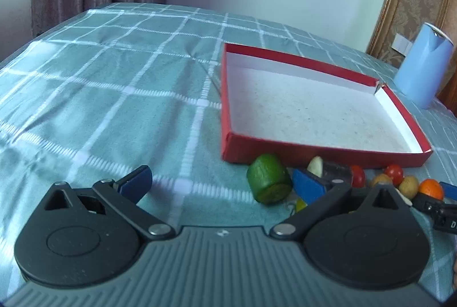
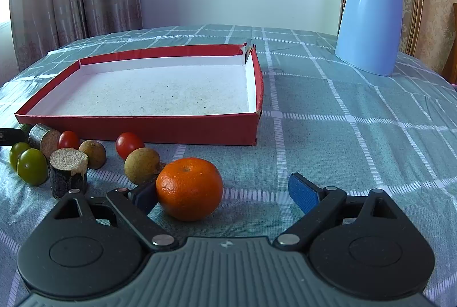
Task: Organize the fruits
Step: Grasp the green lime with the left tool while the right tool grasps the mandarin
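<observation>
One red tray (image 2: 142, 130), one orange (image 2: 189, 188), two cherry tomatoes (image 2: 129, 144), two green fruits (image 2: 32, 170), one blue kettle (image 2: 371, 18).

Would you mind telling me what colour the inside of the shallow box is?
White inside the box, red outside; clearest in the right wrist view.

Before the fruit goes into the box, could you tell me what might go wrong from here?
The right gripper is open around the orange, which sits against the left finger only; closing could nudge the round fruit so that it rolls across the tablecloth.

A longan lies right beside the orange and may get knocked.

The red box has a raised wall; a low carry could bump it.
</observation>
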A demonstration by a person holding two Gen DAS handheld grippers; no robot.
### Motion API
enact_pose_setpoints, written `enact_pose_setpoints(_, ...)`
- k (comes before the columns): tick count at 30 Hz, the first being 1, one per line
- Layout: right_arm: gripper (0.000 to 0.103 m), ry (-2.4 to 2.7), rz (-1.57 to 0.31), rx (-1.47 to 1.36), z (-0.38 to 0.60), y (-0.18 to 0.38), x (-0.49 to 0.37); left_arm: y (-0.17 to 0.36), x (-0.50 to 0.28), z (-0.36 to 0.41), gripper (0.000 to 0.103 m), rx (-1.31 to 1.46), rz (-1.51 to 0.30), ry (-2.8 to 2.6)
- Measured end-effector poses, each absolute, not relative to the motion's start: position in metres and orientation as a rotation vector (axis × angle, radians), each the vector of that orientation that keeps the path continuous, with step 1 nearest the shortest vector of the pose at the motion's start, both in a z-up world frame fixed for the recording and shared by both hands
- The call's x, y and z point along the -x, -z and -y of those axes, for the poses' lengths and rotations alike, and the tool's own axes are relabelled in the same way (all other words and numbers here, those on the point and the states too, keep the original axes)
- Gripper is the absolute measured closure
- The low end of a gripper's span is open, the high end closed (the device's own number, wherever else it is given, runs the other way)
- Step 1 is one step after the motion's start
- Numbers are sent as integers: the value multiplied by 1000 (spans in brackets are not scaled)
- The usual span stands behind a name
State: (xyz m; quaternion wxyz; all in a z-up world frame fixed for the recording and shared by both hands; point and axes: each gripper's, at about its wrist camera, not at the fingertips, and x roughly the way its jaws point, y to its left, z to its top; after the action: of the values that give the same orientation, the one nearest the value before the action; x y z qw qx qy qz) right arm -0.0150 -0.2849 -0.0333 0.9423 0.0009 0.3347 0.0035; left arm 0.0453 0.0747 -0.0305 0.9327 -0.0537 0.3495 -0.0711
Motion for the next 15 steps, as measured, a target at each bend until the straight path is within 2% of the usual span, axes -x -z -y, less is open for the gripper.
enact_pose_setpoints(3,8,-7,-682,-2,285,34,15,33,-53,-60,0,37,-713,108)
enact_pose_setpoints(9,8,-11,-679,-11,286,33,15,32,-39,-61,31,41,-672,144)
enact_pose_setpoints(11,16,-32,-666,-25,288,32,17,32,-33,-59,58,36,-659,193)
enact_pose_setpoints(13,25,-50,-661,-18,287,31,18,31,-32,-55,74,37,-657,247)
enact_pose_setpoints(15,35,-75,-654,-8,284,30,19,31,-33,-51,74,30,-658,236)
